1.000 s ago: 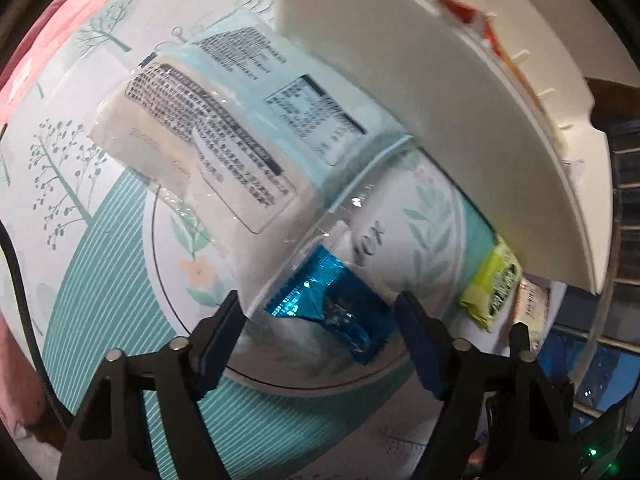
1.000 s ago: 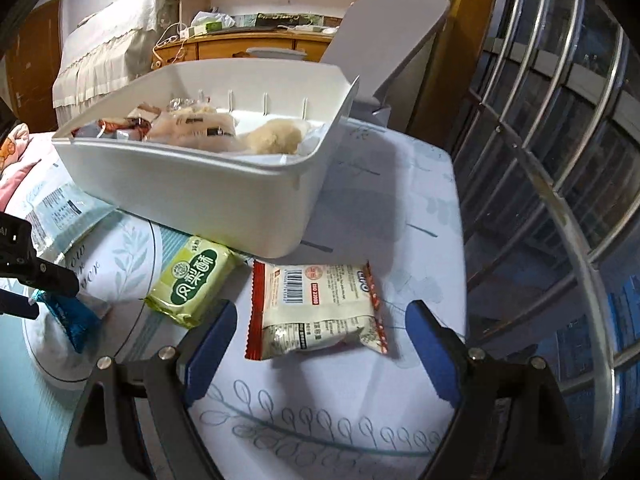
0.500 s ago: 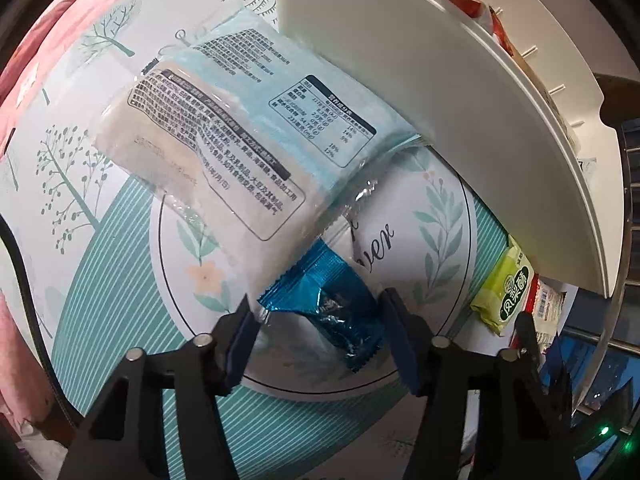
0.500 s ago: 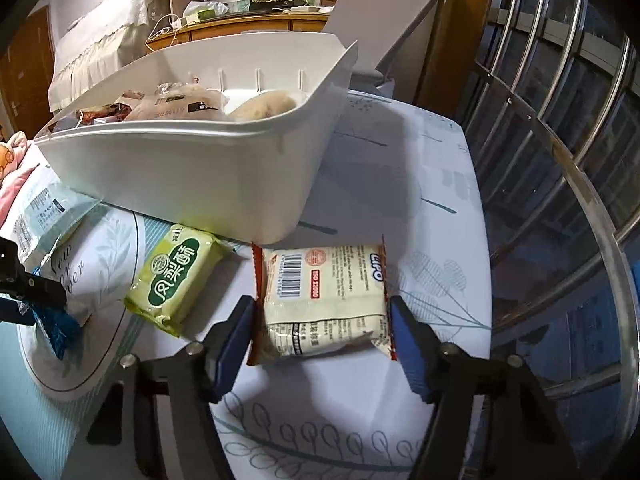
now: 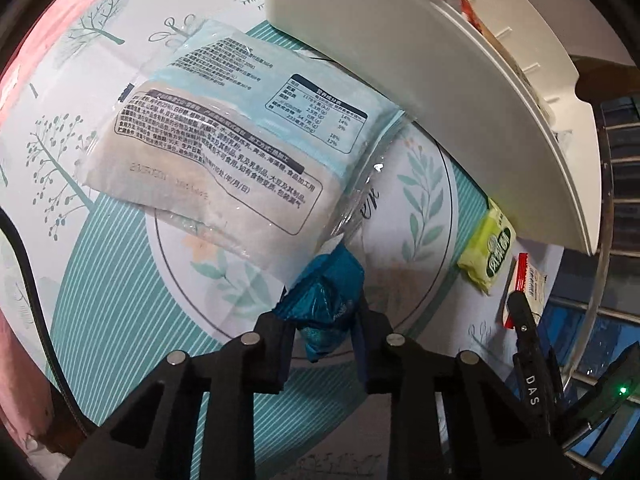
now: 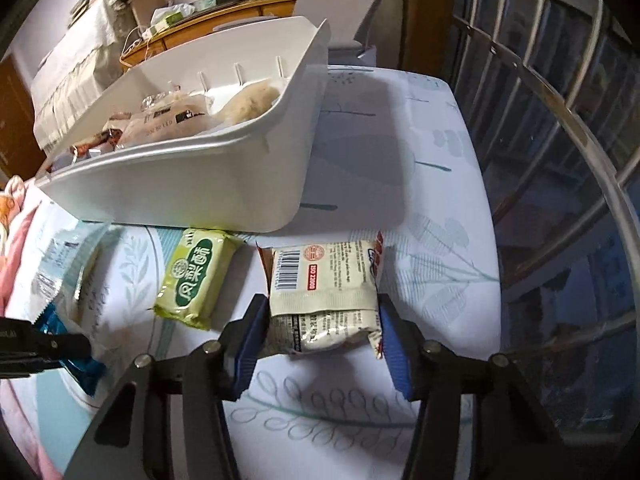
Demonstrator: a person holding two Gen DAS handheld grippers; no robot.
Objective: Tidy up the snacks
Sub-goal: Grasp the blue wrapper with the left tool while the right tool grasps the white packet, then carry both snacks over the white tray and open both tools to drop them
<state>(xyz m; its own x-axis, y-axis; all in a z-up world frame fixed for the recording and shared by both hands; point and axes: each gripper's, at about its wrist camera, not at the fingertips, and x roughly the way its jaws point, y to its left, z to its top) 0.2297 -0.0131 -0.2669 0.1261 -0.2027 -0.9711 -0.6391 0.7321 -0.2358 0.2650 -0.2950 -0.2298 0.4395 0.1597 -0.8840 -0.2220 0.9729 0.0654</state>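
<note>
Several snacks already fill the white bin; the left hand-held gripper has just closed, pinching the blue packet, the right hand-held gripper has just closed, pinching the red-edged packet, while the green packet at nine o'clock waits.

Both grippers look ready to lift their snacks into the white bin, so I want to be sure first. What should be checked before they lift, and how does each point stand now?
1. Left gripper shut on the blue packet: ok; jaws just closed, crumpling it.
2. Right gripper gripping the white packet: ok; jaws just closed, pads touch both ends.
3. Large clear bag free of the blue packet: cannot tell; its corner sits right against it.
4. Green packet clear of the right gripper: ok.
5. Room in the white bin: cannot tell; several snacks are inside already.
</note>
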